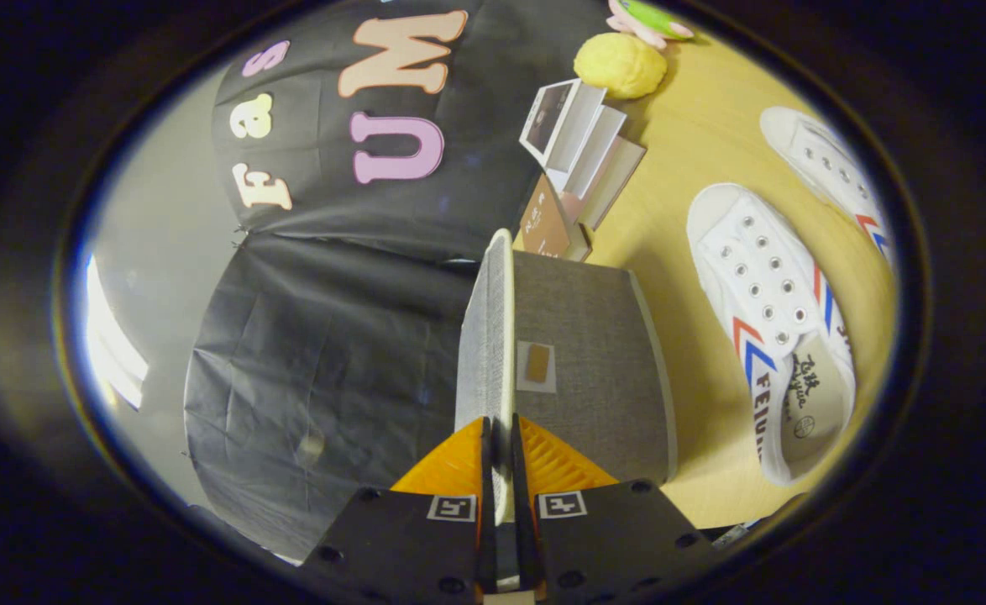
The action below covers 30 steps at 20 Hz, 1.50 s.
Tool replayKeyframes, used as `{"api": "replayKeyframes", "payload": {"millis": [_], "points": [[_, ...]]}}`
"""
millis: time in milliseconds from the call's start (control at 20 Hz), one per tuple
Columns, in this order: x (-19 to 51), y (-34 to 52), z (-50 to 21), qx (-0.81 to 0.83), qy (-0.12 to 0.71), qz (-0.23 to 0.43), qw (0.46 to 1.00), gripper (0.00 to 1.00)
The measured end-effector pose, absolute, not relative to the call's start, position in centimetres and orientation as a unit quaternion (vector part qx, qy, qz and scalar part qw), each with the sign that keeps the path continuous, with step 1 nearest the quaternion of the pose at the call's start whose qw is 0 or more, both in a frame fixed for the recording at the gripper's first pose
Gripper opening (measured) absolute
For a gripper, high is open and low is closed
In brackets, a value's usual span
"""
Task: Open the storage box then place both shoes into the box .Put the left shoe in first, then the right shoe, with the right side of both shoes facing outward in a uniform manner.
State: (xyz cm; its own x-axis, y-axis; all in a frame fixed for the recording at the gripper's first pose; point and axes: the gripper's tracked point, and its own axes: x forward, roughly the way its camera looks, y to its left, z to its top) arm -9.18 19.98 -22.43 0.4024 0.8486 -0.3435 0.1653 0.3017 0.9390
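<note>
My gripper is shut on the edge of the grey fabric lid of the storage box. Both orange fingers press on the thin lid panel, which stands lifted edge-on ahead of them. Right beside the lid is the grey face of the box, bearing a small brown patch. On the wooden table to the right of the box lie two white sneakers with red and blue stripes. The nearer shoe lies alongside the box, and the other shoe lies beyond it.
Several small books or cards stand open past the box. A yellow round object and a green and pink toy sit further back on the table. Black cloth hangs to the left of the lid.
</note>
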Motion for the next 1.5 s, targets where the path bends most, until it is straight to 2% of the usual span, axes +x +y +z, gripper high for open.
{"api": "replayKeyframes", "payload": {"millis": [600,1050,1500], "points": [[-7.9,24.5,-12.0,0.515,0.434,0.353,0.650,0.13],[-7.9,32.3,-7.7,0.479,0.420,0.409,0.653,0.13],[-7.8,40.3,-6.9,0.431,0.407,0.436,0.677,0.18]]}}
